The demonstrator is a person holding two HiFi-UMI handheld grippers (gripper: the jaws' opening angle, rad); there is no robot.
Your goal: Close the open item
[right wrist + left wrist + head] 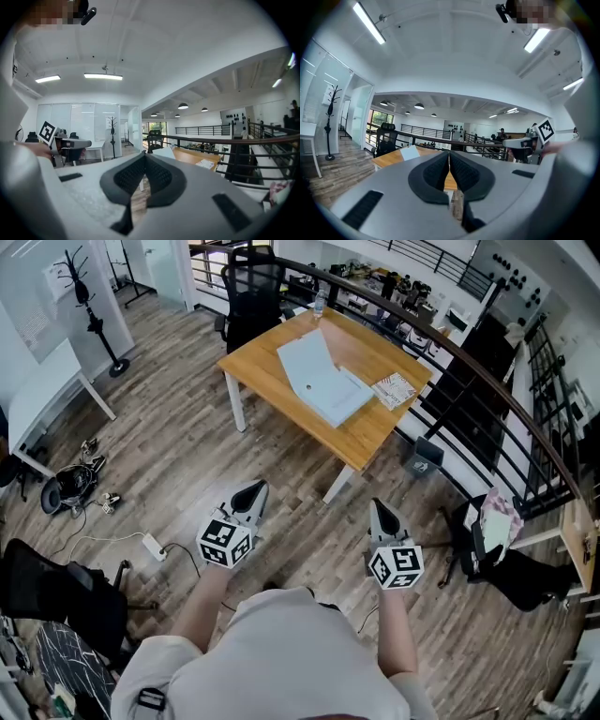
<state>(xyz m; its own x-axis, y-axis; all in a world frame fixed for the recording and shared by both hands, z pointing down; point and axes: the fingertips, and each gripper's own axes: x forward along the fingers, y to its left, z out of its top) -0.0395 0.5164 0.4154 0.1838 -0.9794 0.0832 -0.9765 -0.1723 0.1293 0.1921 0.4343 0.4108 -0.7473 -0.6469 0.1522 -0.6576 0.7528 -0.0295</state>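
Wooden tabletop (370, 432) on white legs (237, 401), set on a grey-brown plank floor (187, 456). Near the middle, a pale-blue laptop (319, 381), lid raised and tilted back. Just beside its right edge, a printed booklet (395, 390), lying flat. At the far corner, a small bottle (320, 304), upright.

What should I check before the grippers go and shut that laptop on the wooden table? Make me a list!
1. Laptop lid is up, ready to be shut: ok.
2. Left gripper empty, jaws together: ok.
3. Right gripper empty, jaws together: ok.
4. Grippers close enough to the table: not ok, both hang over the floor, well short of it.
5. Nothing lying inside the laptop that the lid would squash: cannot tell, too small to see.
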